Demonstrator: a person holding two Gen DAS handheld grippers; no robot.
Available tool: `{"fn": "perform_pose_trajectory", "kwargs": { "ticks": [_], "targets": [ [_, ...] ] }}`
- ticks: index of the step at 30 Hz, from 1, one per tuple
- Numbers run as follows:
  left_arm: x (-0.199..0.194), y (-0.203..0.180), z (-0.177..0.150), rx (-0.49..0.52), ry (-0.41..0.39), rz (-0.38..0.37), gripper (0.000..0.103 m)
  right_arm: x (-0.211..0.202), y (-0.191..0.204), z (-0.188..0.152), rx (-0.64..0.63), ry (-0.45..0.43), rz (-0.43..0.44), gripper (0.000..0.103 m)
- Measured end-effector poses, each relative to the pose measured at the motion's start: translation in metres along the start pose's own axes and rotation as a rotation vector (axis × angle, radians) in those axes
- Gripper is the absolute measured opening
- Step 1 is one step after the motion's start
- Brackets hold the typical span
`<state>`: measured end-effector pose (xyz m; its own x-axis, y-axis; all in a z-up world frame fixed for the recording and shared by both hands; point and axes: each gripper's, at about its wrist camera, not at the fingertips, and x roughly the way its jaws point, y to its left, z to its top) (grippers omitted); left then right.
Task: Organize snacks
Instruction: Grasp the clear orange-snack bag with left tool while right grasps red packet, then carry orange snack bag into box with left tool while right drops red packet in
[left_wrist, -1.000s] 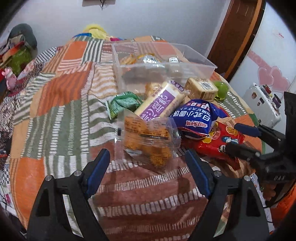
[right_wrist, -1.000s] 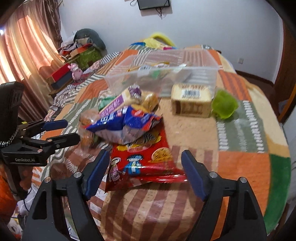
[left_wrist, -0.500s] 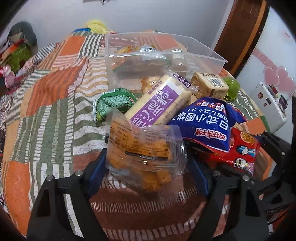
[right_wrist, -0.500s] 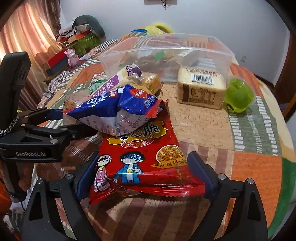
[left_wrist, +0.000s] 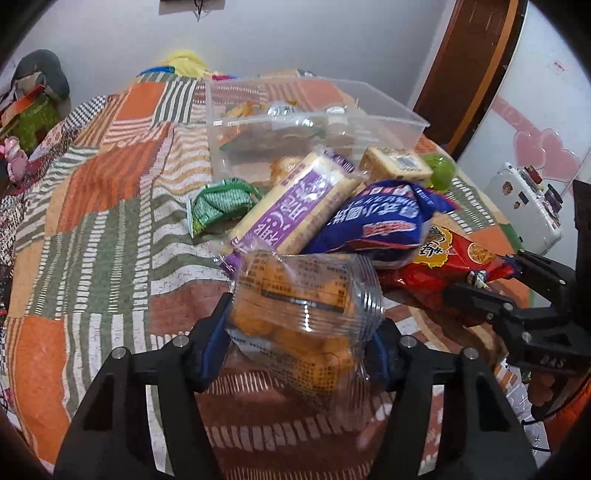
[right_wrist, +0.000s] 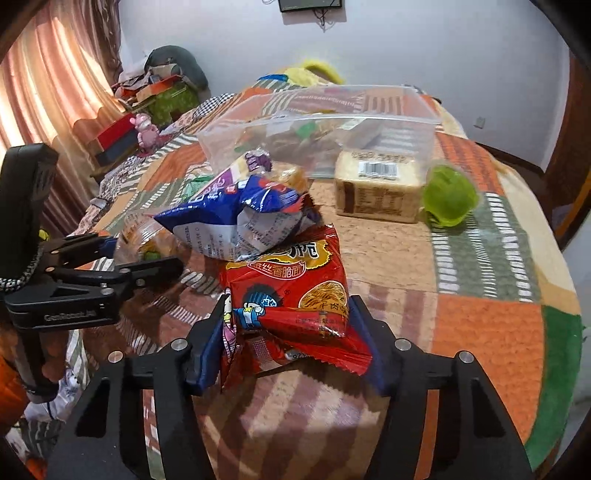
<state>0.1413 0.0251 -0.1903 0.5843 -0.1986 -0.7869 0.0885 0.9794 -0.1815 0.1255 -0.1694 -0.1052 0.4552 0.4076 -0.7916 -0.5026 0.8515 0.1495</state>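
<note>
The left gripper (left_wrist: 301, 343) now has its jaws pressed in against the two sides of the clear bag of orange snacks (left_wrist: 306, 306), whose film bulges between the blue pads; a second ago those jaws stood wide apart with the bag lying loose ahead of them. The right gripper (right_wrist: 286, 339) has made the same change: its jaws, open around the near edge of the red noodle packet (right_wrist: 291, 291) half a second ago, are now clamped on it, and the packet's lower corner is creased and folded under.

Both grasps look complete, so the pick-up step appears finished and the carry to the clear plastic bin (left_wrist: 388, 122) is likely next. That bin sits at the far side of the pile on the patchwork bedspread (left_wrist: 110, 206) and already holds several packets.

The blue bag (right_wrist: 240, 221) rests partly on top of the red noodle packet, and the purple-labelled biscuit pack (left_wrist: 295, 206) leans just behind the clear bag, so lifting either item may drag or tip these neighbours. The wrapped bread block (right_wrist: 376, 188) and green pouch (right_wrist: 448, 199) lie apart, near the bin.
</note>
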Motion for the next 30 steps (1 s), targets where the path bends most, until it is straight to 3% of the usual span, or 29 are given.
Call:
{"fn": "perform_pose_trajectory", "kwargs": {
  "ticks": [12,21,30],
  "targets": [
    [-0.044,-0.014,0.023,0.025,-0.113,-0.011,0.062,-0.041,-0.025,0.005,0.068,-0.095,-0.078,0.057],
    [-0.053,-0.021,0.062,0.026,-0.198,-0.013,0.060,-0.066,-0.037,0.046,0.078,-0.238,-0.115,0.057],
    [-0.037,-0.015,0.109,0.024,-0.247,0.010,0.060,-0.055,-0.036,0.084,0.055,-0.307,-0.142,0.057]
  ]
}}
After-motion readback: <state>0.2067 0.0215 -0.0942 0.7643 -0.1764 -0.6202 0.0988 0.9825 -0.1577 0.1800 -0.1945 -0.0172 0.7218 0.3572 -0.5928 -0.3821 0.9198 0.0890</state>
